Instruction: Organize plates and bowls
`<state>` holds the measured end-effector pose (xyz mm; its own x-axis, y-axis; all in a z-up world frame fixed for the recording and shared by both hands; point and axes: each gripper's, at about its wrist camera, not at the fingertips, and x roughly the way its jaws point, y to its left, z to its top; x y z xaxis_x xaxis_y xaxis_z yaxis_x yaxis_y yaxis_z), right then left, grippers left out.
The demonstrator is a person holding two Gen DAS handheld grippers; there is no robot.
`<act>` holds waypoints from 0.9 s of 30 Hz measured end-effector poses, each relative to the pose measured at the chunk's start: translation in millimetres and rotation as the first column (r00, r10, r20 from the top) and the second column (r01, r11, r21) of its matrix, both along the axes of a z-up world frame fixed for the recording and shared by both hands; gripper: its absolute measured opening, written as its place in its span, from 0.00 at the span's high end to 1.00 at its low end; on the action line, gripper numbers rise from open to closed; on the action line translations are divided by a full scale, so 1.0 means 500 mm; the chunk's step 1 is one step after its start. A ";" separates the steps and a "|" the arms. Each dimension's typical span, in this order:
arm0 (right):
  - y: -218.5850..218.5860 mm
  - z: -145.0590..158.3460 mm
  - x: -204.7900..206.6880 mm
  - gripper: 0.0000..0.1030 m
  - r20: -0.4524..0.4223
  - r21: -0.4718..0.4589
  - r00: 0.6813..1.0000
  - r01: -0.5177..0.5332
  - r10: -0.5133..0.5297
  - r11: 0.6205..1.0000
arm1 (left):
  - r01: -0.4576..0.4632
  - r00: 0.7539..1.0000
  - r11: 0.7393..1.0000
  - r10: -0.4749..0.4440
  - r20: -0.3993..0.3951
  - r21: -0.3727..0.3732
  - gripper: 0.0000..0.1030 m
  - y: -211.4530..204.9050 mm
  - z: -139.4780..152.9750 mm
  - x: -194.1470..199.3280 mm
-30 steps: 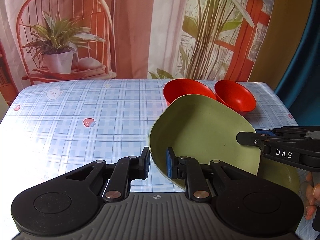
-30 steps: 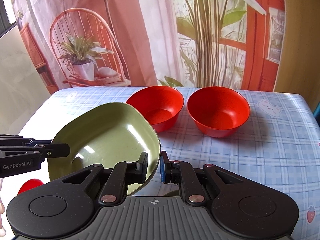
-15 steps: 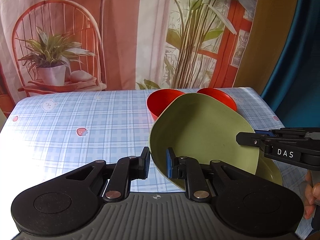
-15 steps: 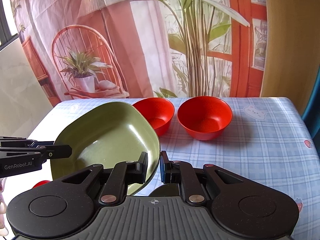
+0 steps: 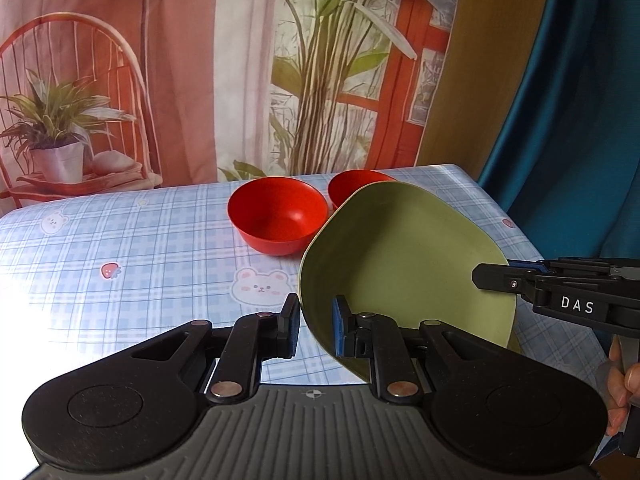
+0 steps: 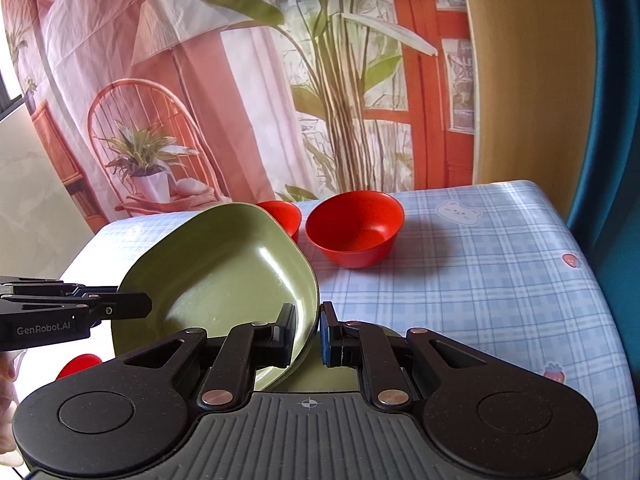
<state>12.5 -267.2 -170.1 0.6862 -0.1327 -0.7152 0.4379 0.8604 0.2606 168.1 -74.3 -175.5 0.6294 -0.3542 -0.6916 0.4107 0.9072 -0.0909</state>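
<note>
Both grippers clamped on one green plate (image 5: pixel 404 264), opposite rims. Left gripper (image 5: pixel 316 330) pinches the plate's left rim: blue pad inside the dish, the other finger on the outer wall. Right gripper (image 6: pixel 307 334) does the same on the right rim, pads tight on the edge. Jaws narrow on both, nothing else between them.

Plate is off the table (image 5: pixel 160 248), tilted, hollow side facing the cameras, far edge higher than the near one. In the left view the right gripper comes in from the right edge, "DAS" on its side, tip on the plate's rim. In the right view the left gripper comes in from the left, tip on the opposite rim.

Two red bowls (image 6: pixel 354 230) upright on the table behind the plate, side by side, near each other but apart. Plate covers part of one bowl in each view: the right one in the left view, the left one (image 6: pixel 280 214) in the right view.

Another green surface (image 6: pixel 340 376) shows under the plate at the right gripper; can't tell what it is. Small red item (image 6: pixel 78 364) low left in the right view, mostly hidden.

Checked blue cloth with bears and strawberries on the table. Printed backdrop (image 5: pixel 200 60) behind.
</note>
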 end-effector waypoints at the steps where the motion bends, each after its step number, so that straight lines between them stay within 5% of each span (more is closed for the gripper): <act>1: -0.004 -0.001 -0.007 0.88 0.000 0.005 1.000 0.008 -0.008 1.000 | 0.009 1.000 1.000 -0.009 -0.002 -0.001 0.82 -0.005 -0.002 -0.002; 27: -0.029 -0.096 -0.147 0.88 -0.062 0.047 0.990 0.132 -0.129 0.990 | 0.111 0.993 0.990 -0.107 -0.054 0.086 0.82 -0.132 -0.084 0.006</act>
